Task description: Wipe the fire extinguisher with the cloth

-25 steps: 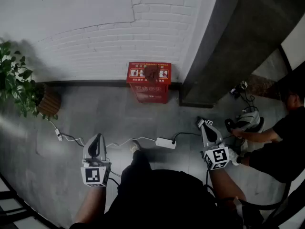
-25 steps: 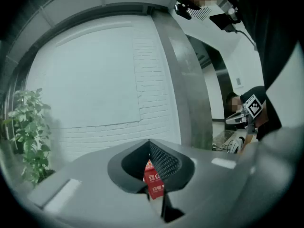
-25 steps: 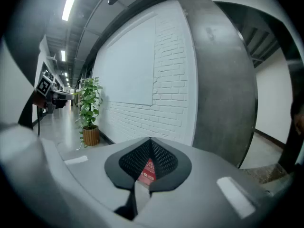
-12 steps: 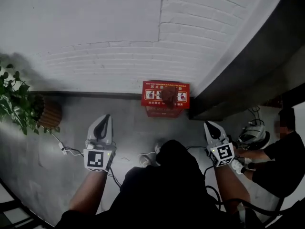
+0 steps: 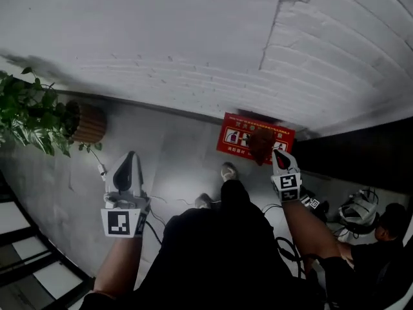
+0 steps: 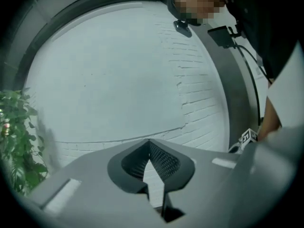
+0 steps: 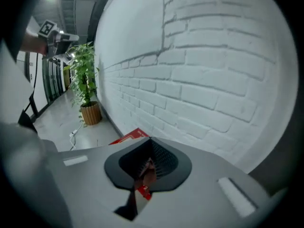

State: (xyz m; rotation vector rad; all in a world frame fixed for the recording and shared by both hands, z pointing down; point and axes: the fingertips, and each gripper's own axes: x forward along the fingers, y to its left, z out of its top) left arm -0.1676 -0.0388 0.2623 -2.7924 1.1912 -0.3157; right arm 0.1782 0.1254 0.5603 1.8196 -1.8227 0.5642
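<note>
Cloth (image 5: 261, 144) just beside right claw (image 5: 277, 154)

Brown cloth (image 5: 261, 145) lies crumpled — atop the red extinguisher box (image 5: 233, 136).

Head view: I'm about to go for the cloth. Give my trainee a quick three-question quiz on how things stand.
1. True or false: the right gripper has its jaws wide open.
2. What lies on top of the red box by the wall? A) brown cloth B) potted plant C) shoe
3. Fill in: between the jaws of the left gripper there is ____.

Key: 1 false, the jaws are shut beside the cloth. 2 A. 3 nothing, its jaws meet at the tips.
</note>
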